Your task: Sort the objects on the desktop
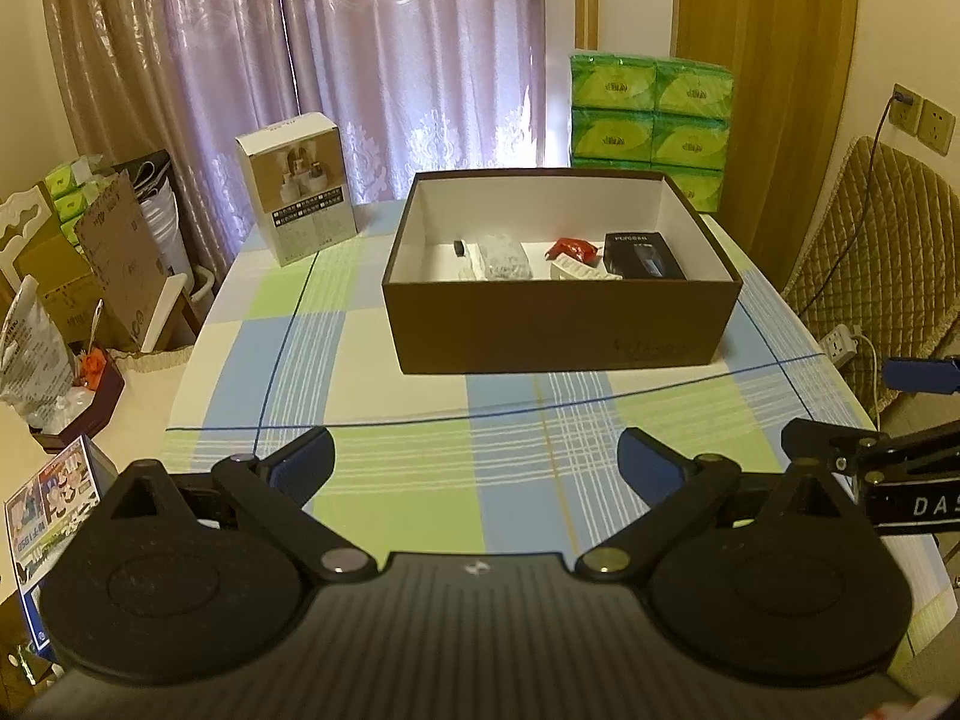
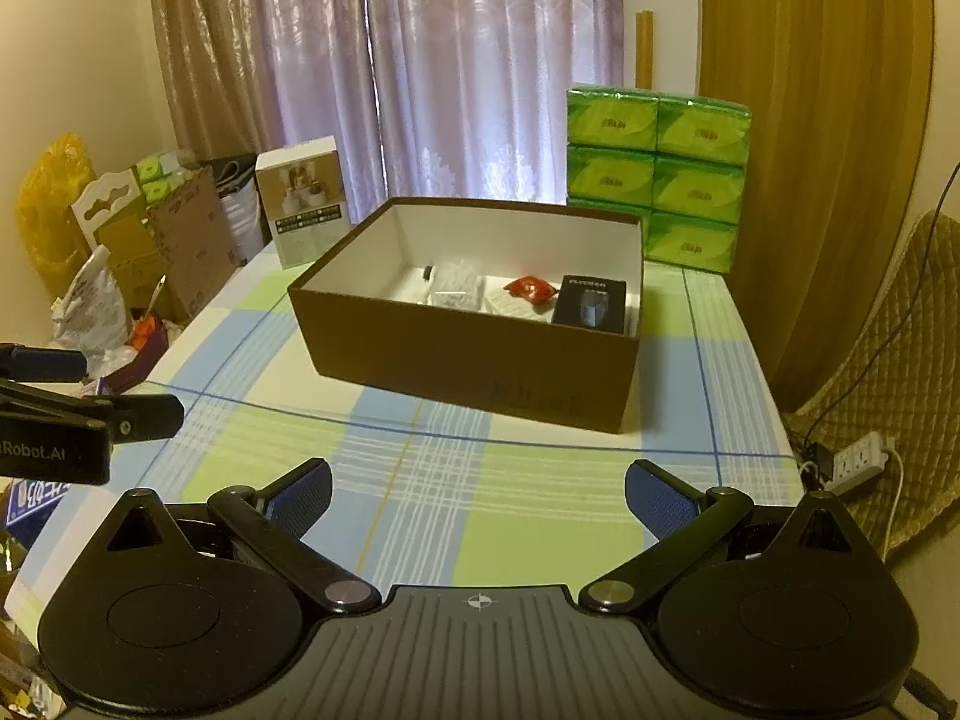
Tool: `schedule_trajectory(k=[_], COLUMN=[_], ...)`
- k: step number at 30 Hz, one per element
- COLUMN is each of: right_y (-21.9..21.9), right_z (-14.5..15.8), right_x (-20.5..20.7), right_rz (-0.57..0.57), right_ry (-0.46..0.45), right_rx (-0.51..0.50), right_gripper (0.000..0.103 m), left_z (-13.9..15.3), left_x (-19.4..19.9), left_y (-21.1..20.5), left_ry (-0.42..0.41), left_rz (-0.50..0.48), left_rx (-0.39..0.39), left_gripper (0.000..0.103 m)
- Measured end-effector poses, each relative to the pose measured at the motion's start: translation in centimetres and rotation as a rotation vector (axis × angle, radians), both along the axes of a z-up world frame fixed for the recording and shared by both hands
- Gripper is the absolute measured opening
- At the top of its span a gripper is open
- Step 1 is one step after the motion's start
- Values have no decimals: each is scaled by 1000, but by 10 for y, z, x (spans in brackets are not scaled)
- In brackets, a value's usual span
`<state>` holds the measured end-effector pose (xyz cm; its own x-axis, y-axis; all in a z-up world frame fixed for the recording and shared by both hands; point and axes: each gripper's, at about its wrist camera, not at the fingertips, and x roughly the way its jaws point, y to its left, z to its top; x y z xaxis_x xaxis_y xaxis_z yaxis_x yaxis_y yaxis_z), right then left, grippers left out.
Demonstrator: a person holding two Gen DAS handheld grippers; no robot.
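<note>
A brown open box (image 1: 564,330) (image 2: 468,360) stands mid-table on the checked cloth. Inside it lie a black packet (image 1: 642,255) (image 2: 591,303), a red wrapper (image 1: 573,249) (image 2: 529,288), a white ribbed piece (image 1: 579,271), a clear plastic bag (image 1: 504,258) (image 2: 456,291) and a small black item (image 1: 459,247) (image 2: 427,272). My left gripper (image 1: 477,465) hovers open over the near cloth, nothing between its fingers. My right gripper (image 2: 478,495) is open too, equally empty; it shows at the left wrist view's right edge (image 1: 900,414).
A white product box (image 1: 297,186) (image 2: 303,201) stands at the table's far left corner. Stacked green tissue packs (image 1: 651,120) (image 2: 657,174) sit behind the brown box. Cardboard and bags (image 1: 90,276) crowd the left side. A padded chair (image 1: 870,240) and power strip (image 2: 858,459) lie right.
</note>
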<state>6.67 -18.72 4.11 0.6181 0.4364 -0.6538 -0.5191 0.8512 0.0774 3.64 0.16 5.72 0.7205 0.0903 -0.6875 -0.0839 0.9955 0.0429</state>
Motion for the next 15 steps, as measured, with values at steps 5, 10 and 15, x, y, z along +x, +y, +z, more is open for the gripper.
schedule_trajectory(k=[5,10,15], right_y=[-1,-2,-2], right_z=[0,-1,-1], right_x=[-4,-8,-8], right_rz=[1,-4,-4], right_ry=[3,7,14], right_rx=[-2,-2,-5], right_gripper=[101,101,101], left_z=[-3,-6,-8], left_x=[-7,-12,-15], left_y=[-2,-2,-2], left_ry=[8,18,28], left_rz=[2,8,12], left_rx=[1,-1,-3], left_gripper=[99,99,99])
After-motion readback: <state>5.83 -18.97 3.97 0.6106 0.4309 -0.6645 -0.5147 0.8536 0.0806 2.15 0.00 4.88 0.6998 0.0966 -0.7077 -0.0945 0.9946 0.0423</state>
